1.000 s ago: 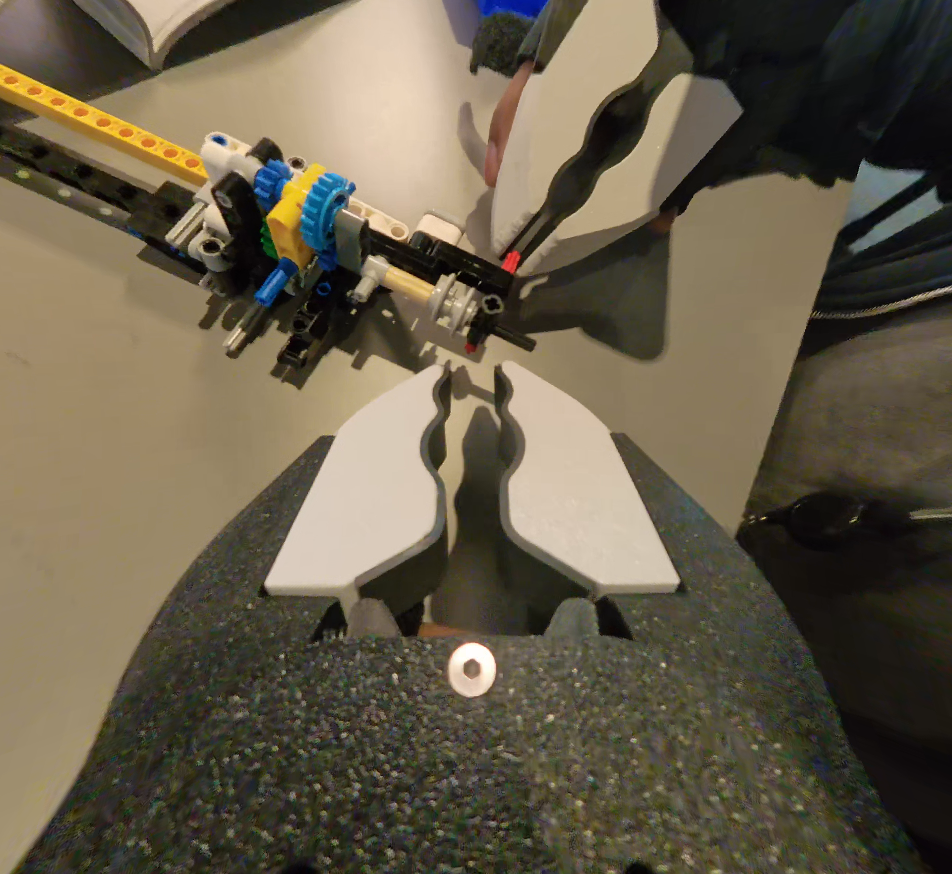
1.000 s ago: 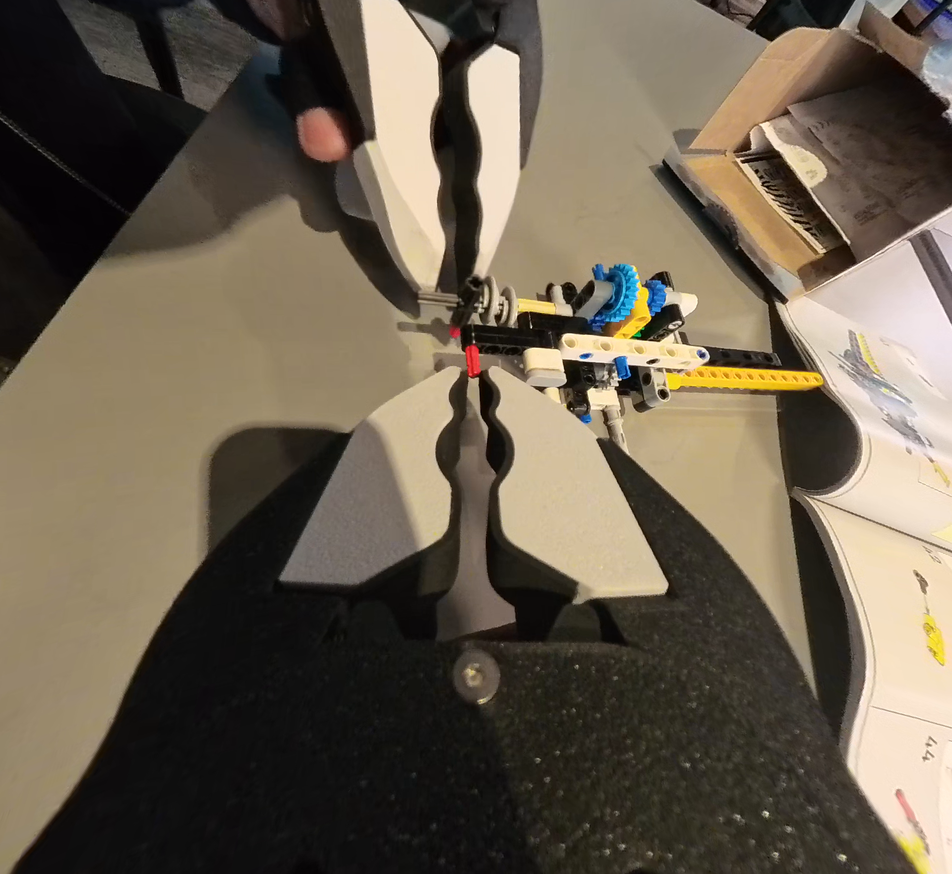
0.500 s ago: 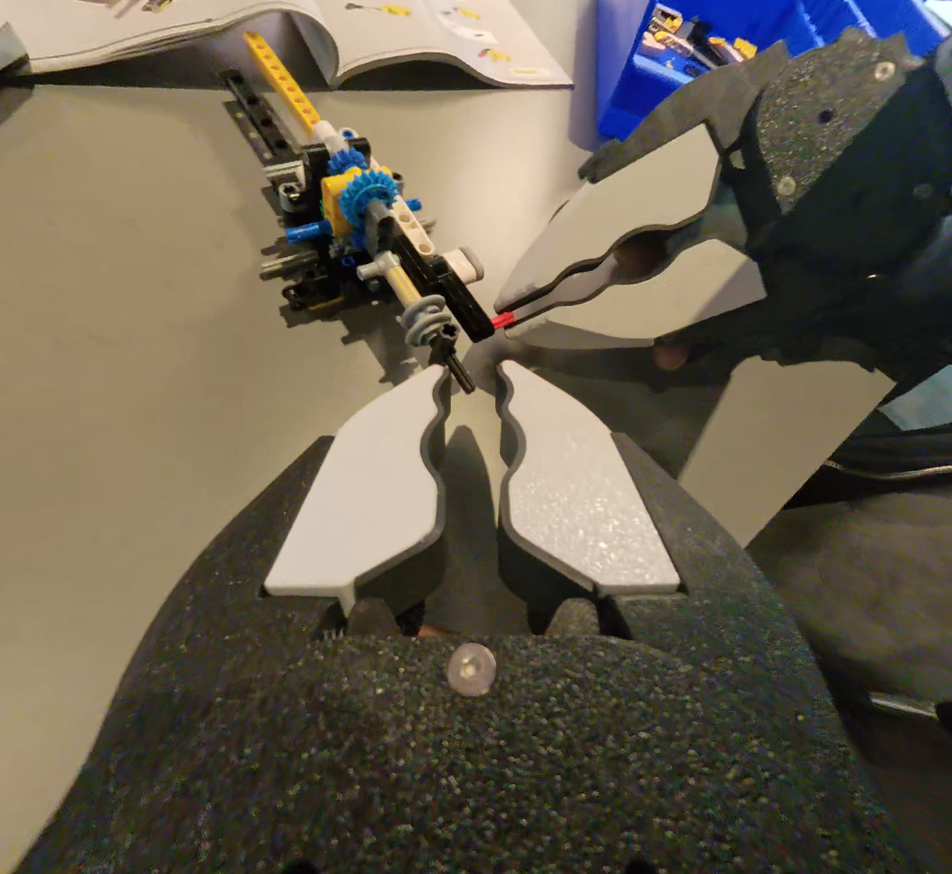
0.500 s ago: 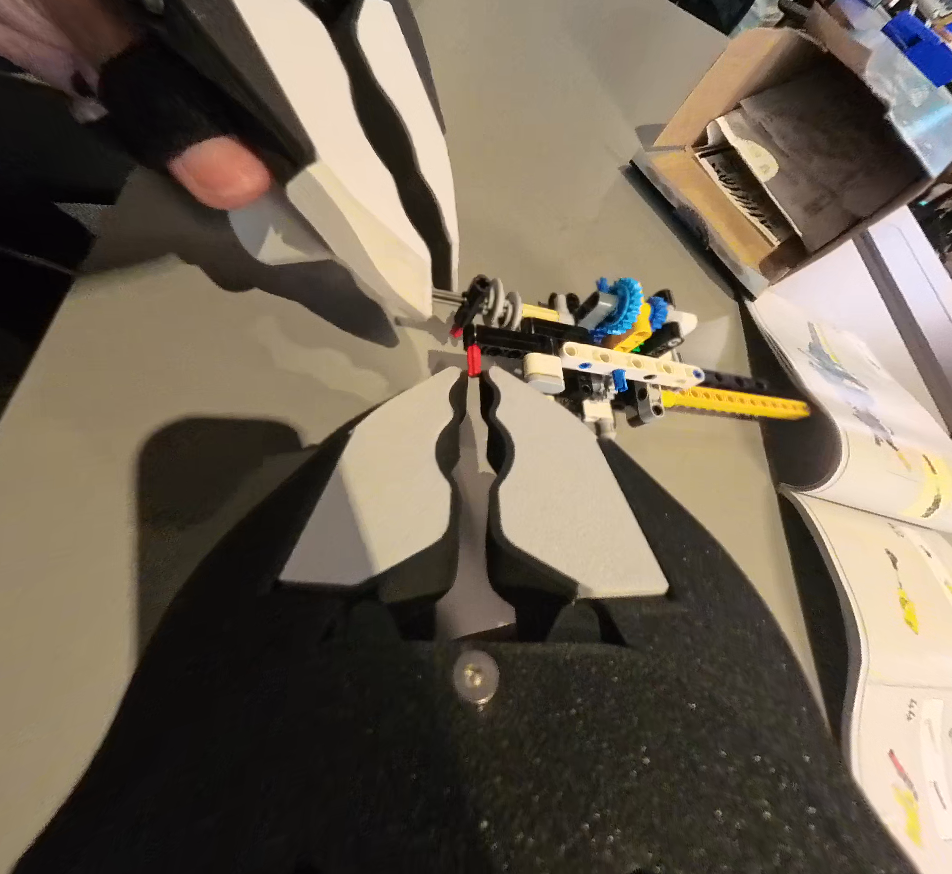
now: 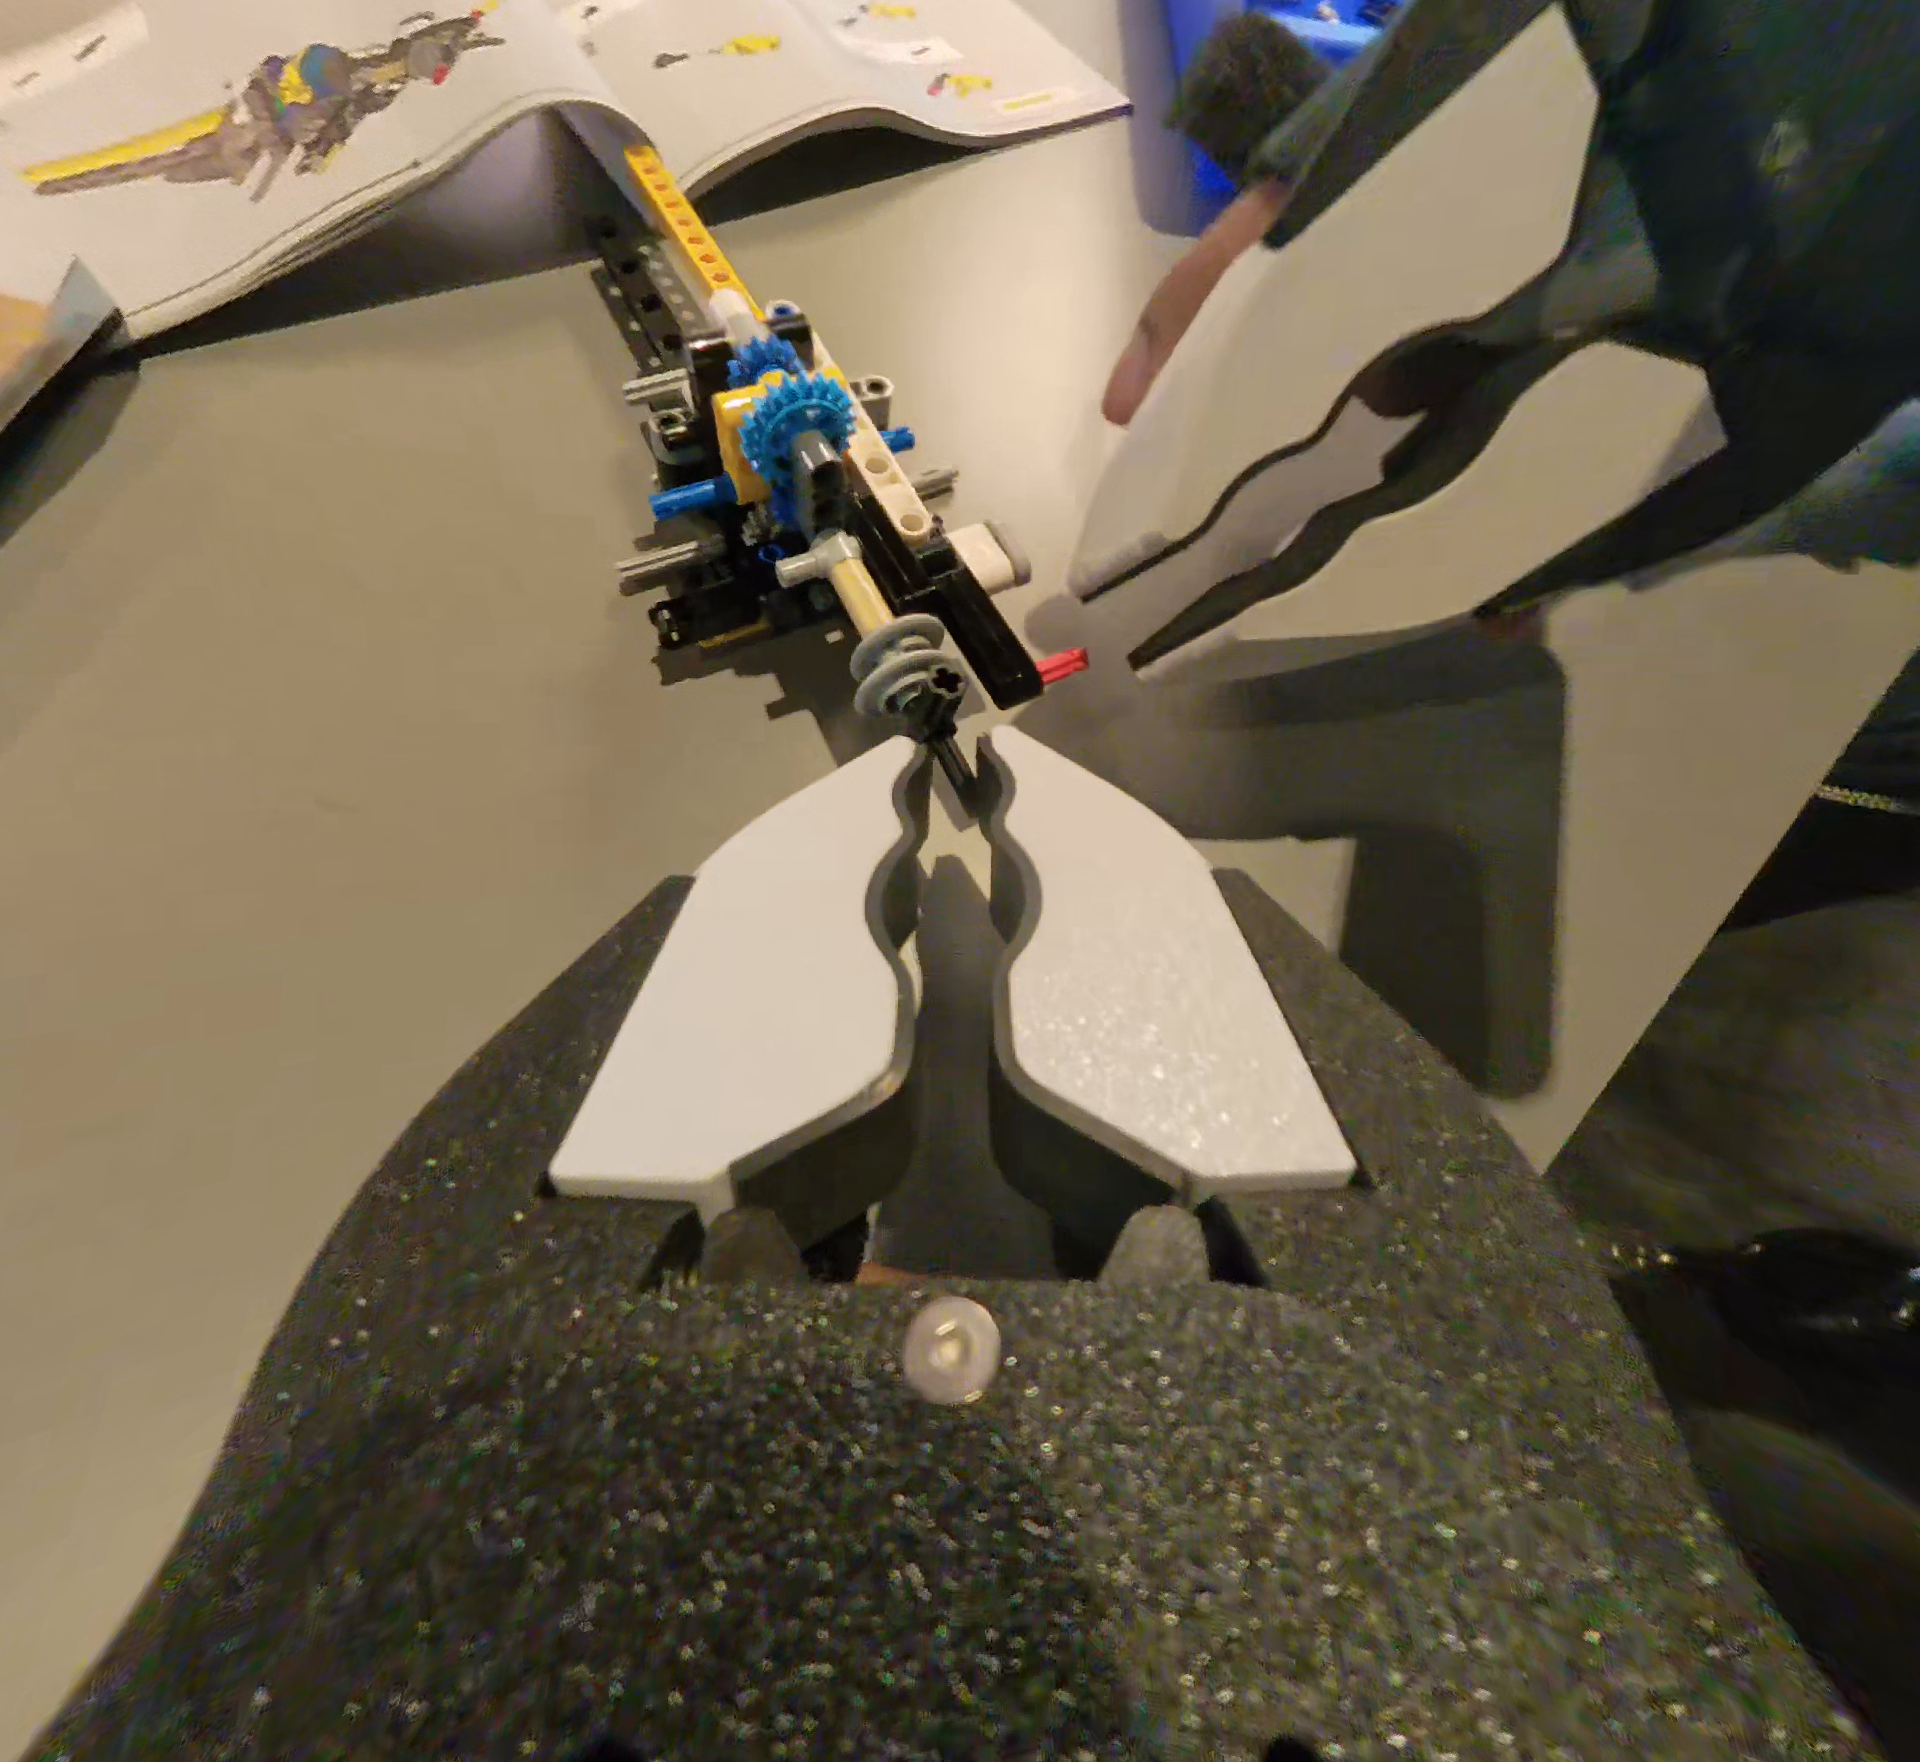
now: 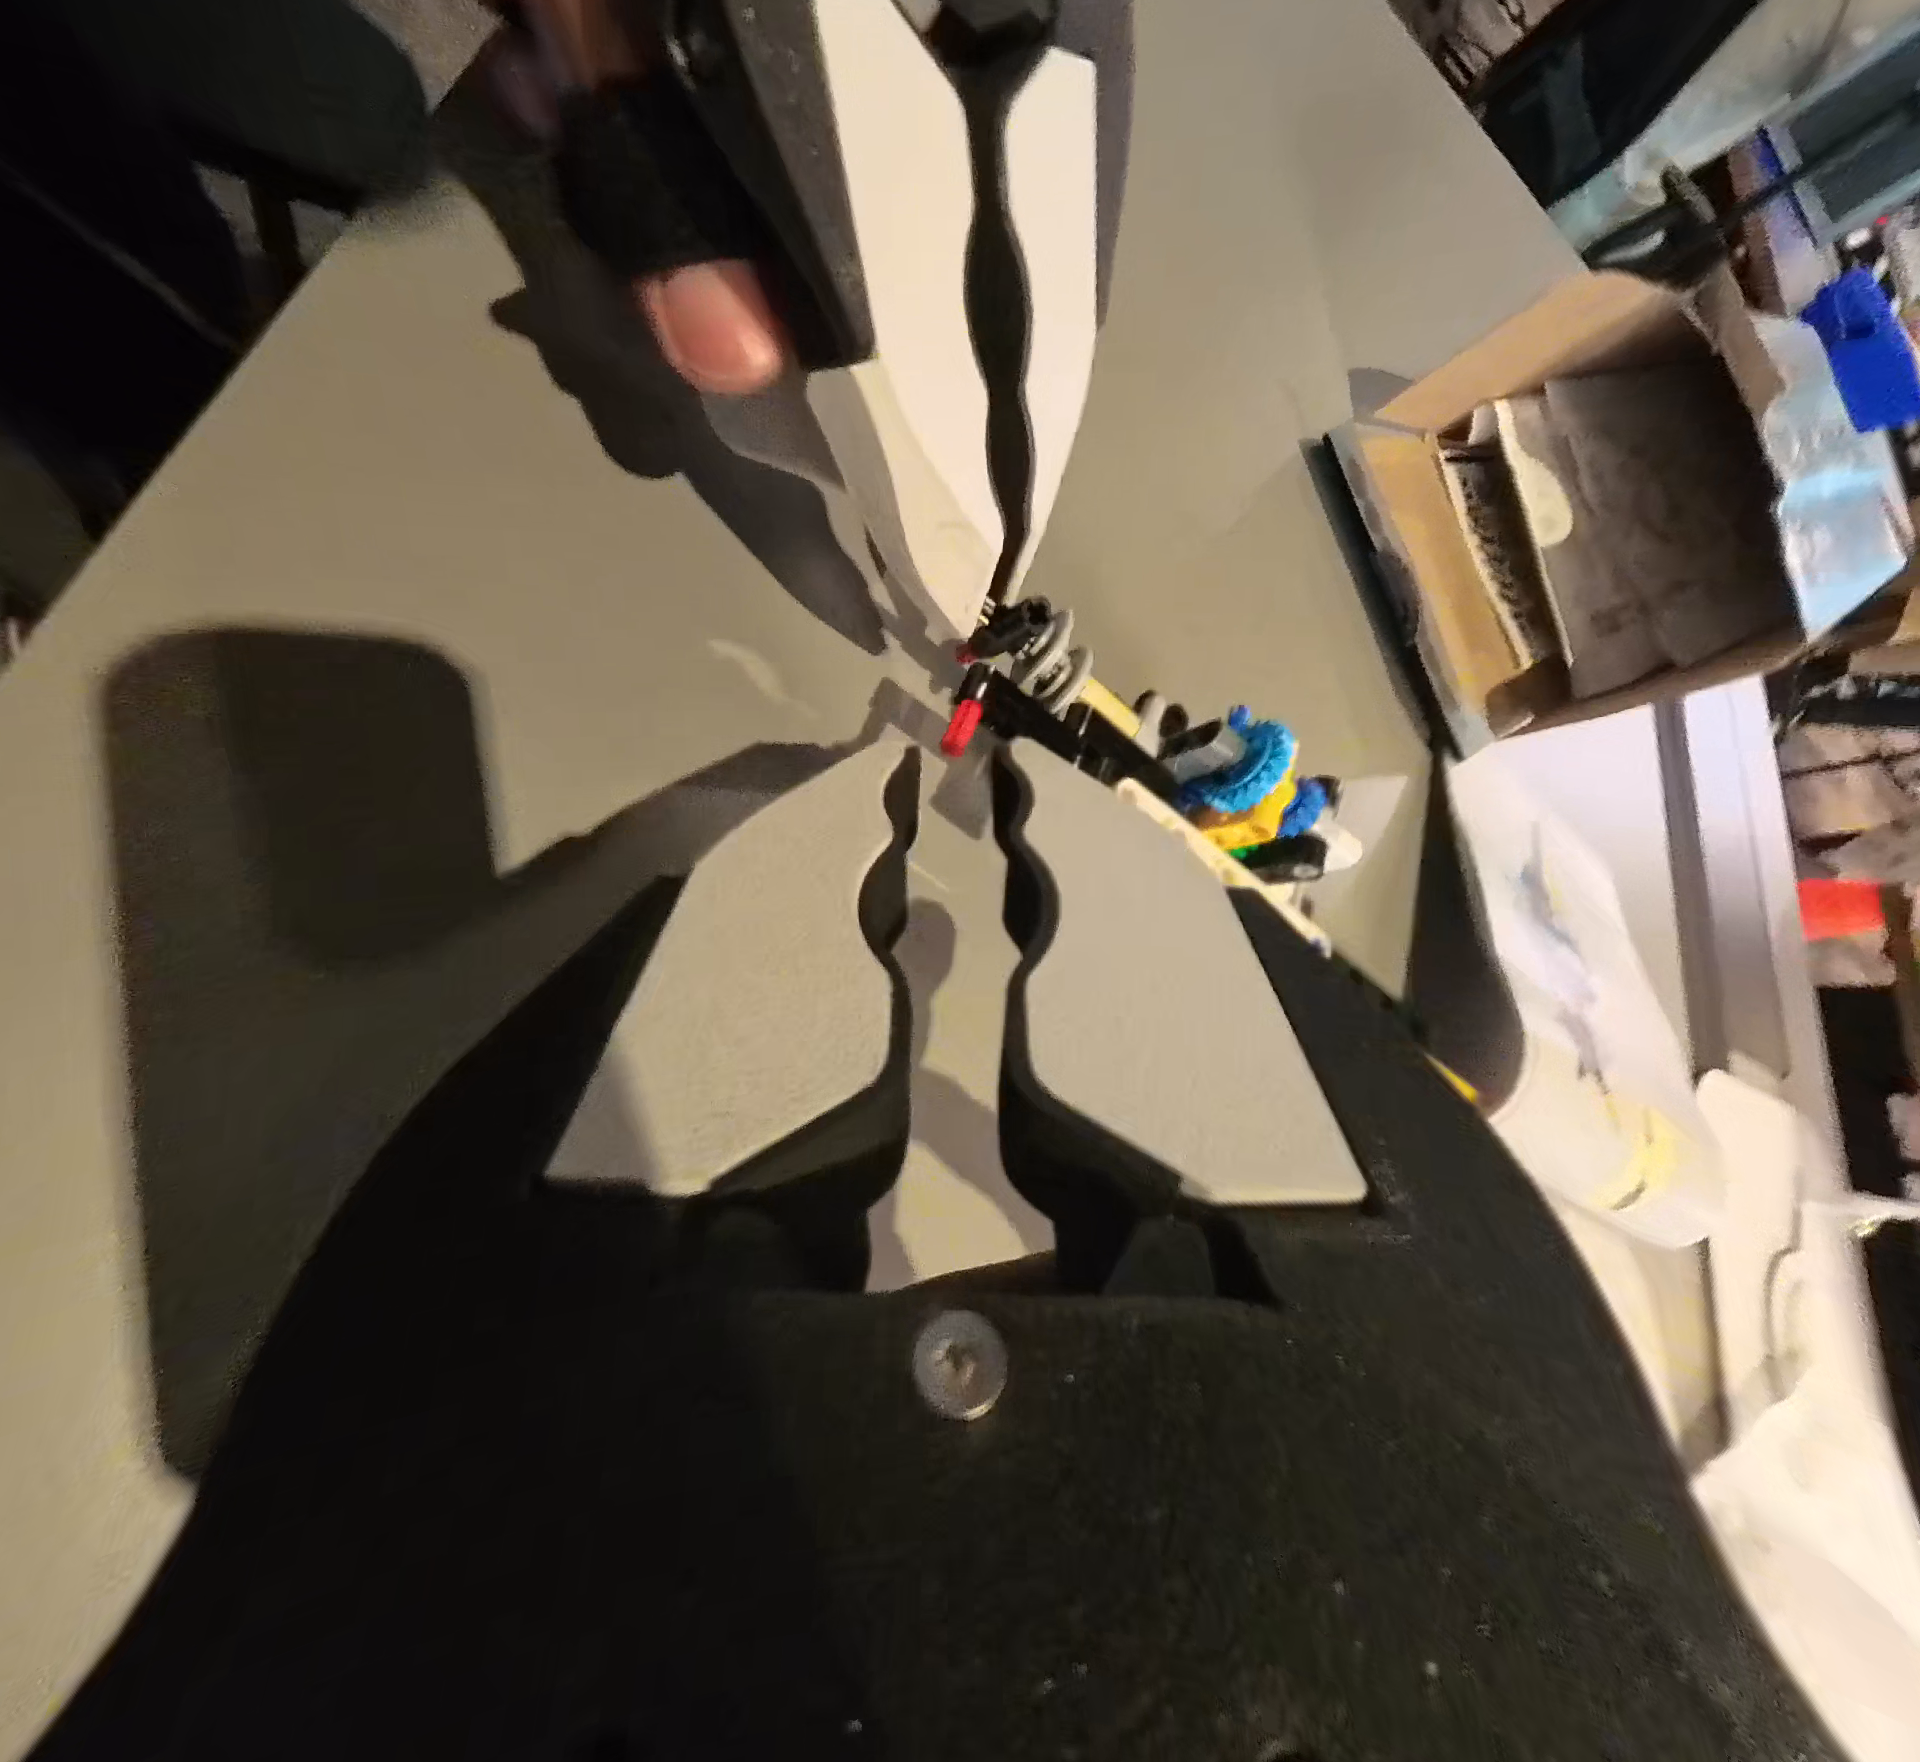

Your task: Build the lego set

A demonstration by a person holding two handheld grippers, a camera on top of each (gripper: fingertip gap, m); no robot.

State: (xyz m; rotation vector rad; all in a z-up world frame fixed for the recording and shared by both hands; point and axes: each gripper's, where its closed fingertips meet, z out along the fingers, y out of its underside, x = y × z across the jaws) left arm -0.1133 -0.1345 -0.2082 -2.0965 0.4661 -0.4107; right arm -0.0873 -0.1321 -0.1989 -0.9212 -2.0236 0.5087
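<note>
two claws [image 5: 948, 762] [image 6: 954, 772] flanking lego assembly [image 5: 821, 507]

Warm indoor light from overhead w/ hard-edged dark shadows on the grey table [image 5: 260, 777], incl. a big blocky one at left in right wrist view, and sparkle glare on the left gripper [image 5: 948, 756] fingers' speckled foam body. Left wrist view is fairly sharp on the lego assembly [image 5: 821, 507], but the right gripper [image 5: 1107, 626] and blue bin [image 5: 1216, 50] at upper right are motion-blurred. Right wrist view is dimmer, smeared throughout, esp. cardboard box [image 6: 1579, 507] and booklet [image 6: 1621, 1037]; strong fisheye bend at edges in both.
</note>
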